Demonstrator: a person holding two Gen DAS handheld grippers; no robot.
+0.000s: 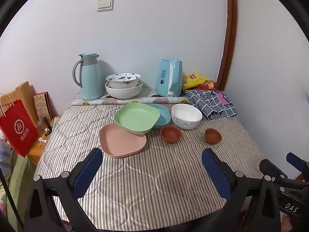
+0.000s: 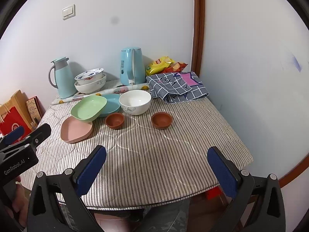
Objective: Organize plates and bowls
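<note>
Dishes on a striped desk (image 1: pixel 154 183); both tools held clear with jaws apart.

Left to right: red bag (image 1: pixel 17 127) beside the desk; left tool (image 1: pixel 152 158) over the near edge, empty; flask (image 1: pixel 89 77) at the back wall; two stacked china bowls (image 1: pixel 123 86) just right of it; pink plate (image 1: pixel 121 141) nearest, green plate (image 1: pixel 137 118) tilted on its far rim and overlapping the blue plate (image 1: pixel 164 116); first clay bowl (image 1: pixel 170 134); white bowl (image 1: pixel 186 116) touching the blue plate; kettle (image 1: pixel 170 77) at the back; second clay bowl (image 1: pixel 213 136), apart from the first; checked cloth (image 1: pixel 212 103) at the right rear; right tool (image 2: pixel 156 154), empty, over the near edge.
</note>
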